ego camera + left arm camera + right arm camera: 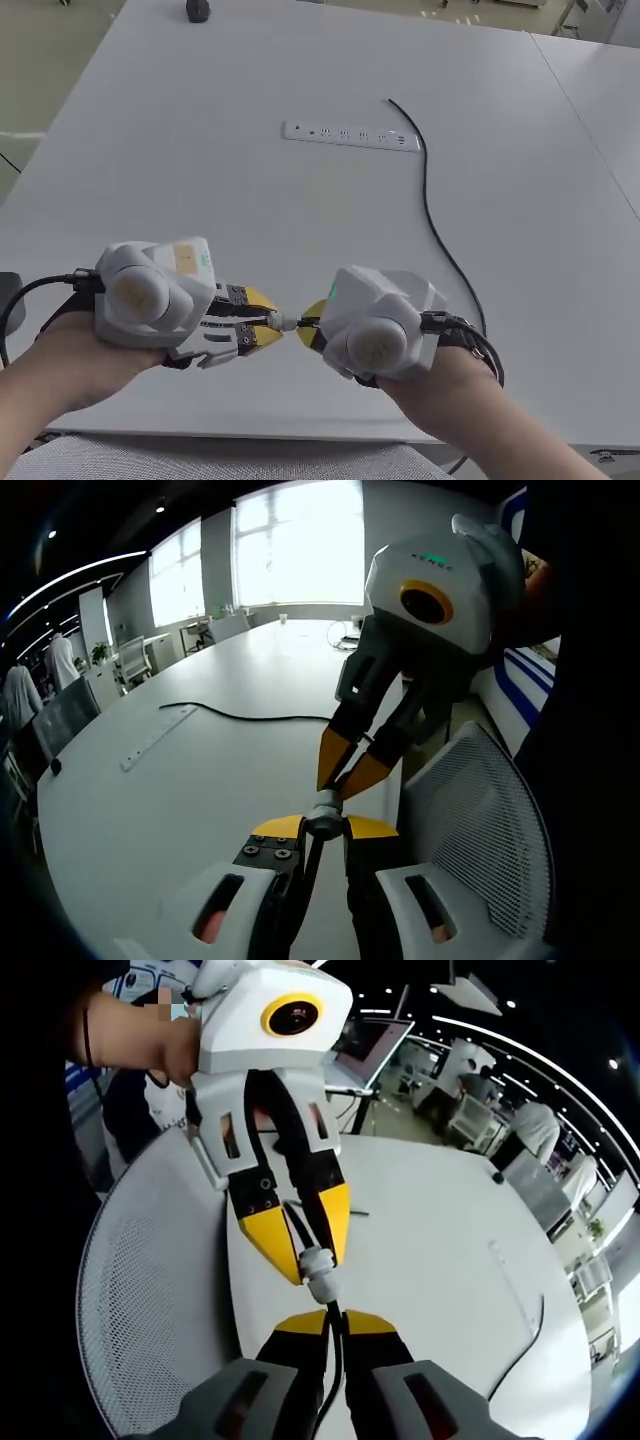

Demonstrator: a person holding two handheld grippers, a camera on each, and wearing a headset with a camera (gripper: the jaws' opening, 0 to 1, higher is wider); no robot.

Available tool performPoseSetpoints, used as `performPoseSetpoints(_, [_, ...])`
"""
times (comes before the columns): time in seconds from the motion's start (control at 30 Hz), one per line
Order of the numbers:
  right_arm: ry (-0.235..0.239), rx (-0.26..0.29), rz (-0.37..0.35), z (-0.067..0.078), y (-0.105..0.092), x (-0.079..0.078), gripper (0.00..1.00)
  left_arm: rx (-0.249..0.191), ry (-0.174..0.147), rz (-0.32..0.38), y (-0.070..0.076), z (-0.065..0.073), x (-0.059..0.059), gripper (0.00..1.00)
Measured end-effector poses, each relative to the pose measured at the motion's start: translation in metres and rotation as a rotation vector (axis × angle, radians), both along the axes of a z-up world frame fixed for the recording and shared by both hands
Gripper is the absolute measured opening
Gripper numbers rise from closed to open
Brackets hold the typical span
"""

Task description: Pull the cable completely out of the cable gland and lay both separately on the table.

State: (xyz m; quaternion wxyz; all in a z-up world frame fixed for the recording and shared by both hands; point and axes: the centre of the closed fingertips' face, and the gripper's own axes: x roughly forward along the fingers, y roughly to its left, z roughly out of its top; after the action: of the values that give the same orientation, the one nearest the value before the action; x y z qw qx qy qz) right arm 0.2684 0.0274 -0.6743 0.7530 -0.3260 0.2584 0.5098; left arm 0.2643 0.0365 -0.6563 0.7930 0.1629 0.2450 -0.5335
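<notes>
- Left claw (pixel 268 322): pressed onto the white cable gland (pixel 288 324), which is held above the near edge of the surface (pixel 300 220).
- Right claw (pixel 312 325): pinched on the black cable (pixel 335 1365), just beside the gland.
- Handling advised: the gland is to be clamped firmly and the cable drawn straight along its axis, with a fresh grip taken if some length remains inside.

A broad white counter (pixel 200 180) carries a white power strip (pixel 350 135), lying flat toward its far side. A black cord (pixel 430 210) curves past the strip's right end and trails toward the near edge. A small dark object (pixel 198 10) sits far back.
</notes>
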Motion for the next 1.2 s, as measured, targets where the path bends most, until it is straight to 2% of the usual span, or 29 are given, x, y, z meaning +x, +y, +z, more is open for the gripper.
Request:
performPoseSetpoints(0.63, [0.115,0.031,-0.188,-0.015,-0.031,0.015,0.00,-0.011,-0.006,0.005,-0.004,0.004,0.004,0.15])
performPoseSetpoints(0.73, [0.152,0.044,-0.236,-0.018,-0.036,0.015,0.00,-0.012,-0.005,0.003,-0.005,0.004,0.005,0.15])
performPoseSetpoints(0.93, [0.186,0.048,-0.283,-0.025,-0.042,0.015,0.00,-0.010,-0.003,0.002,-0.005,0.003,0.004,0.15])
performPoseSetpoints(1.0, [0.216,0.057,-0.319,-0.029,-0.045,0.015,0.00,-0.010,-0.002,0.003,-0.005,0.003,0.004,0.15])
performPoseSetpoints(1.2, [0.243,0.056,-0.357,-0.035,-0.051,0.015,0.00,-0.010,-0.002,0.004,-0.003,0.003,0.003,0.15])
